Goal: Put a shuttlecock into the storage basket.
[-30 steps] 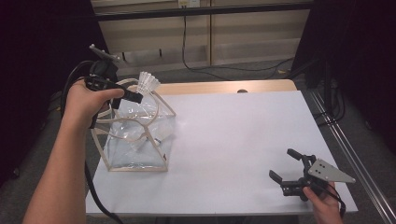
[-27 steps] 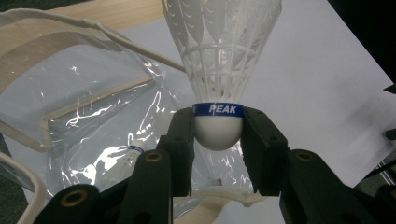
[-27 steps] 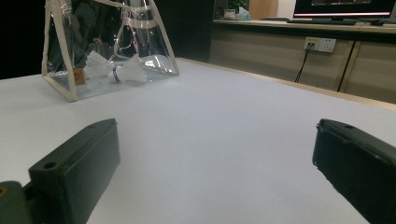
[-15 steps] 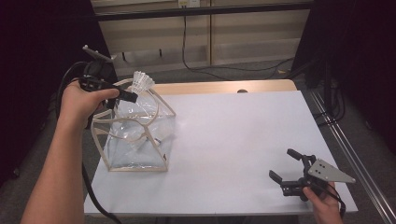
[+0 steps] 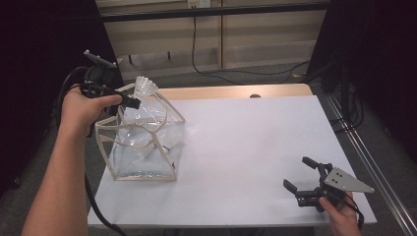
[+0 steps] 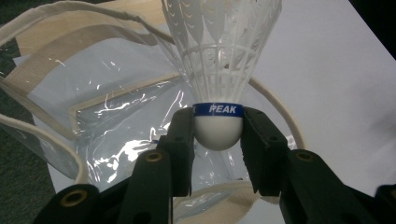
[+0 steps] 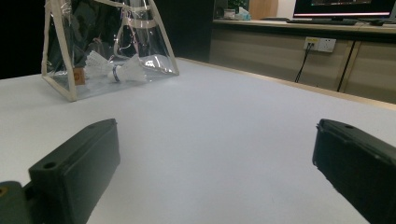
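Got the shuttlecock point(image 6: 219, 88) clamped by its cork in my left gripper point(image 5: 129, 102), upper left of the high view, right above the clear bag point(image 5: 142, 142). One shuttlecock inside point(image 7: 114, 71) already, so dropping this one is what's left. Right gripper point(image 5: 306, 177) idles lower right, jaws apart.

White table point(image 5: 255, 147) edged in wood at the far side, pale cabinets point(image 5: 216, 44) set along the far wall, cable point(image 5: 196, 54) hung down, grey floor, darkness left and right

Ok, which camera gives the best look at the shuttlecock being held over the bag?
The left gripper view: the shuttlecock sits close up, its white cork pinched between the left gripper jaws, blue band readable. The high view shows it small and distant above the clear bag.
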Motion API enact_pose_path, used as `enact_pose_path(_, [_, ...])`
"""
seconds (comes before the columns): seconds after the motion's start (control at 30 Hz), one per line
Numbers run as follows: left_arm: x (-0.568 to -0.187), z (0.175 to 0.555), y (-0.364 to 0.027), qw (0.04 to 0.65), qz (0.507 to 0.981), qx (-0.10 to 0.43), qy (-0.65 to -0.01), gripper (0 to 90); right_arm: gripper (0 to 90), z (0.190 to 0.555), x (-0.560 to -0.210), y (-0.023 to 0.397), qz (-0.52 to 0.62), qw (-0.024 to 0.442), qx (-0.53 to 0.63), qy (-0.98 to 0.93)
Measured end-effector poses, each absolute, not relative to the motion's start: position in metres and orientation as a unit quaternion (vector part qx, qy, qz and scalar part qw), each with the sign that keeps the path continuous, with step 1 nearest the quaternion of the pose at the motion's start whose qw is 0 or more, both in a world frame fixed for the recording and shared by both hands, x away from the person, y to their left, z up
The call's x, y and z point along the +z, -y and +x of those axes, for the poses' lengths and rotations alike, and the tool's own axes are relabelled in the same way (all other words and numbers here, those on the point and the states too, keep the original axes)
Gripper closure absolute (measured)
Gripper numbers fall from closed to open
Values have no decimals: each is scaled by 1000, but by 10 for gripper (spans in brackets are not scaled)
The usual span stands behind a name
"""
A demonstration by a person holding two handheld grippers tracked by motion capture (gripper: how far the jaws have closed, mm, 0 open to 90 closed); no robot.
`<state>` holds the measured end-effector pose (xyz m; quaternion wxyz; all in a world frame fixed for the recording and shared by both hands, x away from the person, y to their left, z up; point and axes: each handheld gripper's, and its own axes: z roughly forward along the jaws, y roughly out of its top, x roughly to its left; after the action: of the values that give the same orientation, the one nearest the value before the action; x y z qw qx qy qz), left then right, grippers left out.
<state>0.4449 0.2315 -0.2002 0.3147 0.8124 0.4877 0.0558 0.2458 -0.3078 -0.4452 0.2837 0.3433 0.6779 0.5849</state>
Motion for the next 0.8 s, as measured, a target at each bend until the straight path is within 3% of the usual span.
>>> enact_pose_path(0.8, [-219, 447, -240, 300, 808, 59, -503, 655, 7, 246, -445, 308, 343, 284, 586, -677])
